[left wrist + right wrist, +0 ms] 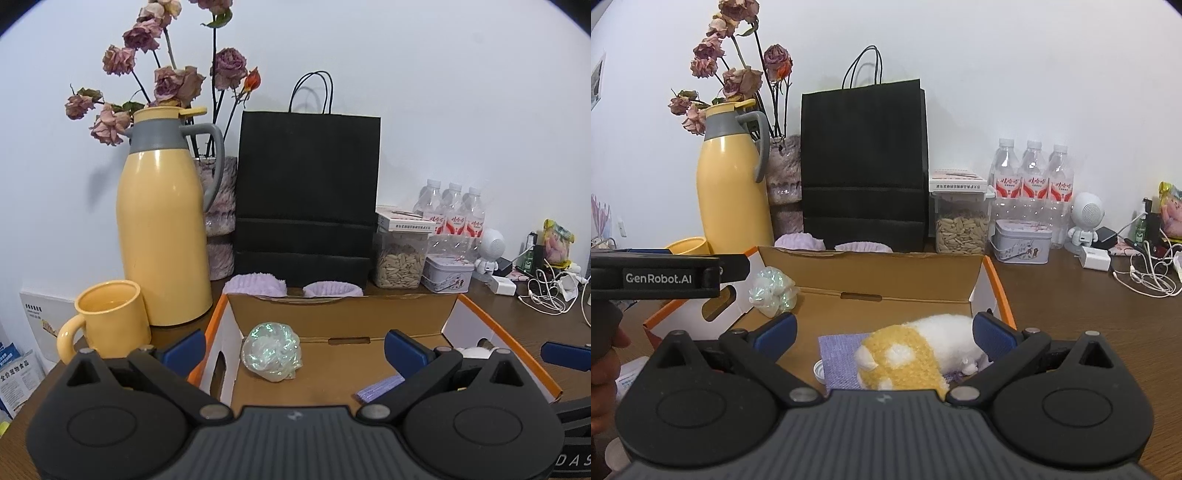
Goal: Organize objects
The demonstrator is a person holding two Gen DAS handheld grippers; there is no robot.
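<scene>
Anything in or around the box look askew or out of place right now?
Nothing is spilled or damaged. The plush toy lies on its side over the purple cloth in the cardboard box.

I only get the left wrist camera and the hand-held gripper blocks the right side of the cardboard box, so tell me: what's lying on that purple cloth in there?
Observer: In the right wrist view, a yellow-and-white plush toy lies on the purple cloth.
Operator: Is the right hand-held gripper squeezing it?
Observer: No. The right hand-held gripper is wide open, and the toy lies between its fingers.
Operator: Anything else near the cloth?
Observer: A small white cap lies at the cloth's left edge, partly hidden.
</scene>
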